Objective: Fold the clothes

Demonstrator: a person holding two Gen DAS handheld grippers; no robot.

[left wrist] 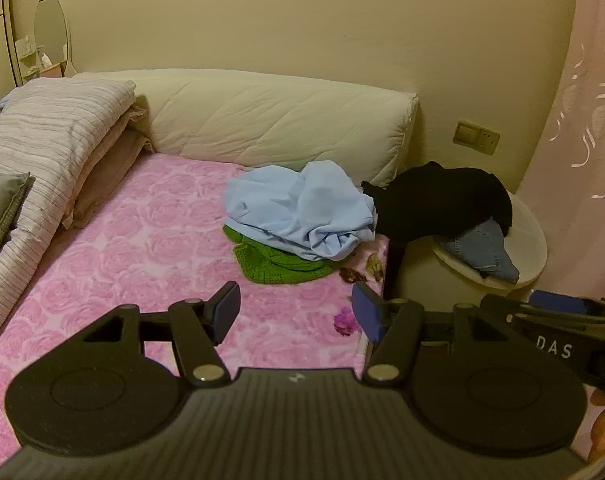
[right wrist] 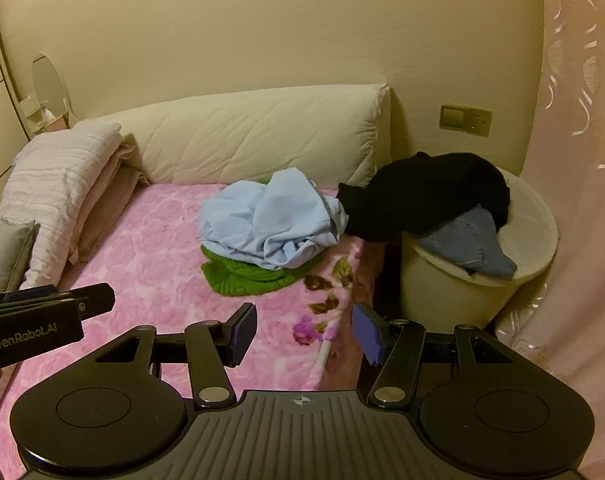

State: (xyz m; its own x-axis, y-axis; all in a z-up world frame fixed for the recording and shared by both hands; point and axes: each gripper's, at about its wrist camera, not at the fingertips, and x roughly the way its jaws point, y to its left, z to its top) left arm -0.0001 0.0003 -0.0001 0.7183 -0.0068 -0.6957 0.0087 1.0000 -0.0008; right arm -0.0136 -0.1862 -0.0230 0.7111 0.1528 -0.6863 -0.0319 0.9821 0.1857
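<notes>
A crumpled light blue garment [left wrist: 302,212] [right wrist: 266,220] lies on the pink rose bedspread [left wrist: 150,248] [right wrist: 150,256], on top of a green knitted piece [left wrist: 278,266] [right wrist: 242,276]. A black garment [left wrist: 438,200] [right wrist: 422,196] drapes from the bed's corner over a white round bin [left wrist: 530,240] [right wrist: 534,236], with blue jeans [left wrist: 482,250] [right wrist: 470,248] under it. My left gripper [left wrist: 296,312] hovers open above the bedspread, well short of the pile, nothing between its fingers. My right gripper [right wrist: 304,330] is open too, above the bed's right edge, holding nothing.
A cream bolster [left wrist: 278,120] [right wrist: 254,136] leans on the wall behind the pile. Folded striped bedding [left wrist: 50,136] [right wrist: 58,184] is stacked at the left. A pink curtain [left wrist: 582,160] [right wrist: 582,160] hangs at the right. The wall holds a socket plate [left wrist: 476,137] [right wrist: 465,120].
</notes>
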